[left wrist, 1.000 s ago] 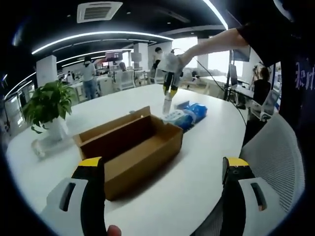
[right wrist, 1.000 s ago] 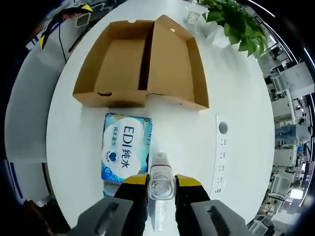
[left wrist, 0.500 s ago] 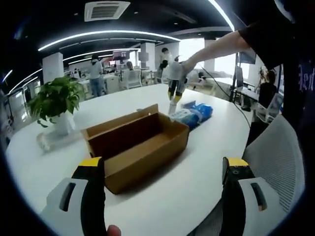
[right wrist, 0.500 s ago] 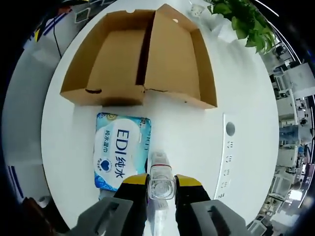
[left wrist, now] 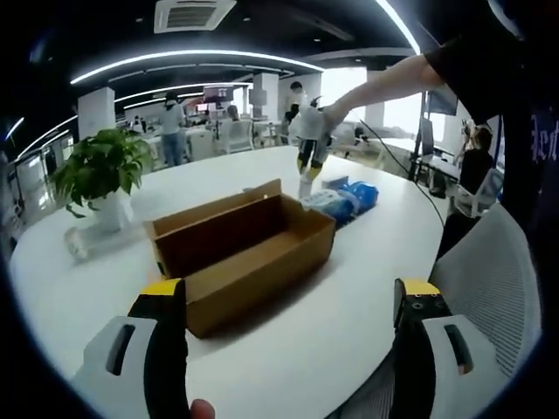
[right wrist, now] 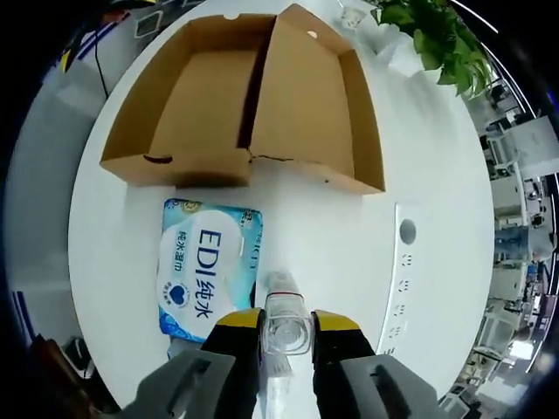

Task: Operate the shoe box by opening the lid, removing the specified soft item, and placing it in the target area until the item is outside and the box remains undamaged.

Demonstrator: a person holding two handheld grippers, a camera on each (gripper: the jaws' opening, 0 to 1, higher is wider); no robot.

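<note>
Box open and empty, pack out on the desk!

Left gripper view: left tongs [left wrist: 288, 327] gape wide before the opened shoe box [left wrist: 240, 253]. Right gripper view: right tongs [right wrist: 286, 330] clenched on a clear bottle [right wrist: 286, 327], hovering beside the wipes pack [right wrist: 205, 271] on the desk [right wrist: 323, 236].
</note>
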